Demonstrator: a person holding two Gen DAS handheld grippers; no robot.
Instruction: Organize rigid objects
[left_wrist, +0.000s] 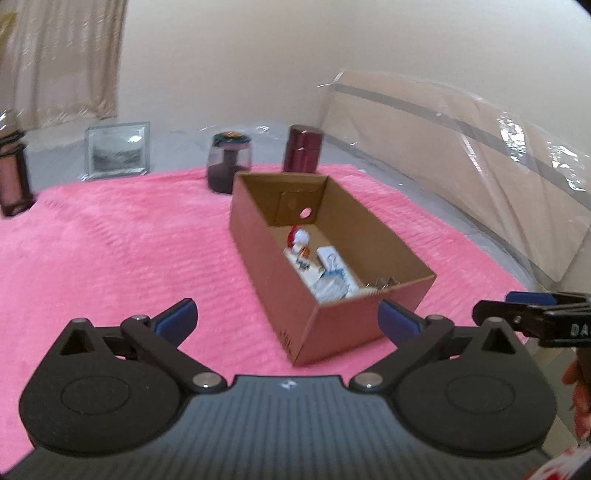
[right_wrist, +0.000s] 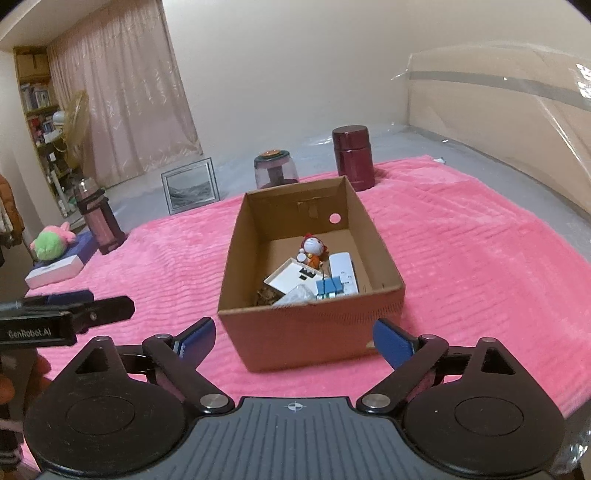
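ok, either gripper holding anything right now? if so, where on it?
Nothing is held. The left gripper and the right gripper are both open with nothing between their pads; the cardboard box sits on the pink blanket beyond them.

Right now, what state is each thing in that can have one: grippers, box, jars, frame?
left gripper: open, nothing between the fingers
right gripper: open, nothing between the fingers
cardboard box: open-topped, holding a small figurine and white packets
maroon canister: upright, lid on
purple glass jar: upright, lid on
picture frame: standing, leaning back
lantern-shaped jar: upright
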